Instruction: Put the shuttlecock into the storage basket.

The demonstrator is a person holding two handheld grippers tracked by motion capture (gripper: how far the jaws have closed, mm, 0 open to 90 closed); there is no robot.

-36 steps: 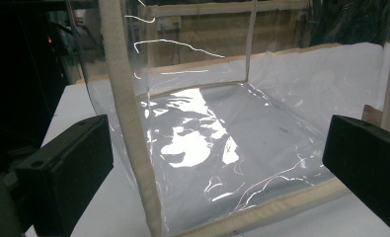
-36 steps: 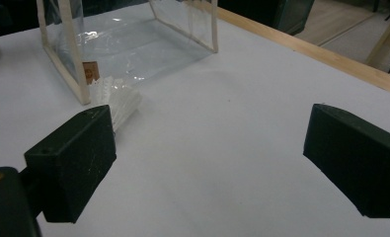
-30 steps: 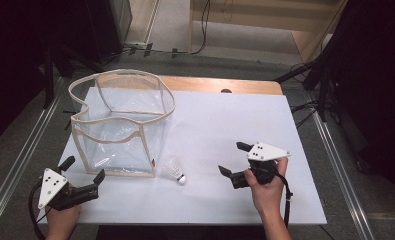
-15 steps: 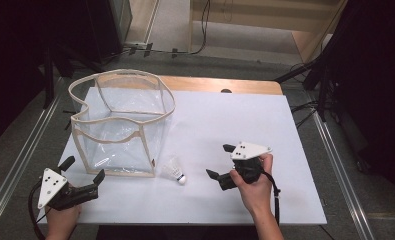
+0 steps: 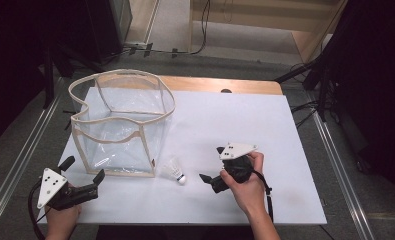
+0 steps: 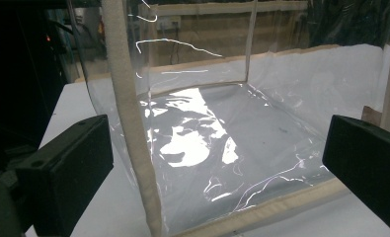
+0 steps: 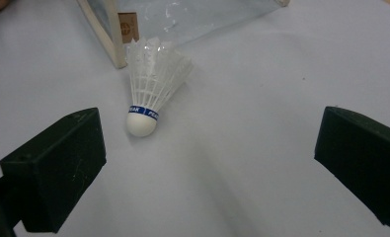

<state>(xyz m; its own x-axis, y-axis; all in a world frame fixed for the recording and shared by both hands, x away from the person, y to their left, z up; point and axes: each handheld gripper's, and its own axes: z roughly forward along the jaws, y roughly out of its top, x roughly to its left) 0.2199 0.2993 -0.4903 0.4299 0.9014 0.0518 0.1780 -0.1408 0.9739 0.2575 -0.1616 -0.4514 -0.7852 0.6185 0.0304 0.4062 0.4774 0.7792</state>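
Observation:
A white shuttlecock [image 5: 175, 170] [image 7: 149, 92] lies on its side on the white table [image 5: 235, 120], its cork pointing toward the person, beside the front right corner of a clear plastic bag with beige trim [image 5: 121, 125] [image 6: 202, 133]. My right gripper [image 5: 211, 166] [image 7: 207, 163] is open, just right of the shuttlecock and aimed at it, with nothing between its jaws. My left gripper [image 5: 83, 168] [image 6: 217, 163] is open at the table's front left, facing the bag's near wall at close range.
The bag stands open-topped on the left half of the table. A wooden strip [image 5: 220, 84] runs along the table's far edge. Dark stands and cables [image 5: 315, 85] crowd the floor around the table.
My right gripper has moved left and toward the shuttlecock, staying open. The left gripper, bag and shuttlecock have not moved.

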